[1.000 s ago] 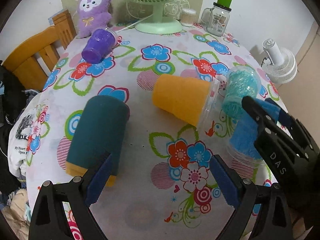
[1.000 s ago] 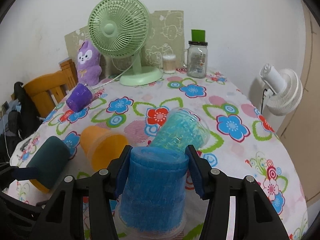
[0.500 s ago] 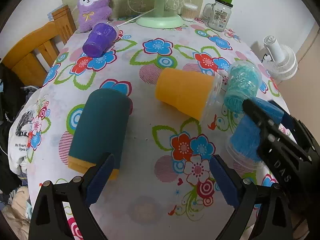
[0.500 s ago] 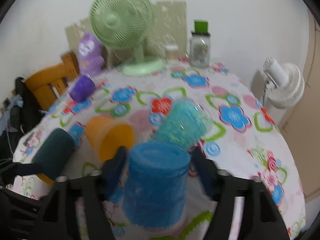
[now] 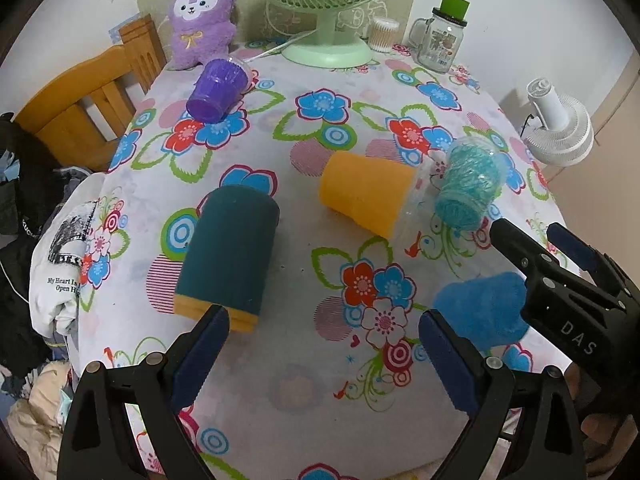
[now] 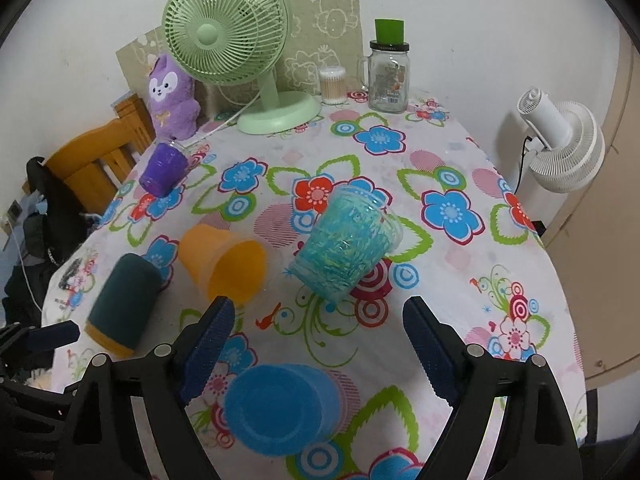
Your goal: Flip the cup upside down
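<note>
Blue cup [image 5: 482, 316] — partly hidden behind right hand-held gripper [image 5: 560, 256].

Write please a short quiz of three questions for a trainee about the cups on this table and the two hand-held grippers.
1. True or false: the right hand-held gripper is shut on the blue cup.
2. Which cup lies nearest the left hand-held gripper? A purple cup, B dark teal cup, C orange cup
3. Fill in: the blue cup stands with its flat base facing ____.

Key
1. False; its jaws stand open and the cup sits free on the tablecloth.
2. B
3. up
</note>
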`<state>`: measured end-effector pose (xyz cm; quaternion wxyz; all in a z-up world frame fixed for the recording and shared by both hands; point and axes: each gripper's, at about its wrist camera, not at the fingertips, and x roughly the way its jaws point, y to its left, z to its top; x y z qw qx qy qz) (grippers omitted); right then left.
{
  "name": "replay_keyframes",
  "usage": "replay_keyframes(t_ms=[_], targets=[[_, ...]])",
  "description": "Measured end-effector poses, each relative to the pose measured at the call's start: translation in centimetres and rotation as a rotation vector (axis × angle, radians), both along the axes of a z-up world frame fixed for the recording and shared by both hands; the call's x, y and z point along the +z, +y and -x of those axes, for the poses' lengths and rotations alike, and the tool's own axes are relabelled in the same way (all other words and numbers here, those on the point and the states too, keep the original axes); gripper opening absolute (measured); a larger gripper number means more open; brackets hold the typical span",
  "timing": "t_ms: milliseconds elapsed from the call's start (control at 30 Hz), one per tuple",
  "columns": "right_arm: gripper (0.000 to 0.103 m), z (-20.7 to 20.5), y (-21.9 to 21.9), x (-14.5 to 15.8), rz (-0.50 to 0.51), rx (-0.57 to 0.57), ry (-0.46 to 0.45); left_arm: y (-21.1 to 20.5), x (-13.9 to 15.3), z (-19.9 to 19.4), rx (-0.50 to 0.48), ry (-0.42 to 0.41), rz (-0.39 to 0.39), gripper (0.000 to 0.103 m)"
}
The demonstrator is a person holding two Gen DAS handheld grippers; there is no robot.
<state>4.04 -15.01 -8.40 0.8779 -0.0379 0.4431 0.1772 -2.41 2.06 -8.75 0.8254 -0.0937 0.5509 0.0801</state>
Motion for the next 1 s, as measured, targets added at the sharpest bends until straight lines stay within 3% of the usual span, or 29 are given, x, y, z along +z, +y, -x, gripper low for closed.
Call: replay_keyframes(t_ms=[400, 600, 933, 1000], targets=[[0.088, 1.6, -0.3, 6.2, -0.009, 0.029, 0.033, -0.2, 6.2, 0.8, -0.001, -0.037, -0.003, 0.097], [0.088, 2.6, 0.0, 9.8, 0.047, 0.055, -0.014, 0.0, 9.4, 1.3, 0.008, -0.078, -0.018, 0.097], [0.089, 4.5, -1.4, 13.5, 0.002, 0.033, -0.051, -0.1, 12.9, 3.4, 0.023, -0.144, -0.015, 0.099], [0.094, 4.8, -1.8, 13.9, 0.003, 0.017, -0.062, -0.2, 13.5, 3.9, 0.021, -0.160, -0.018, 0.100]])
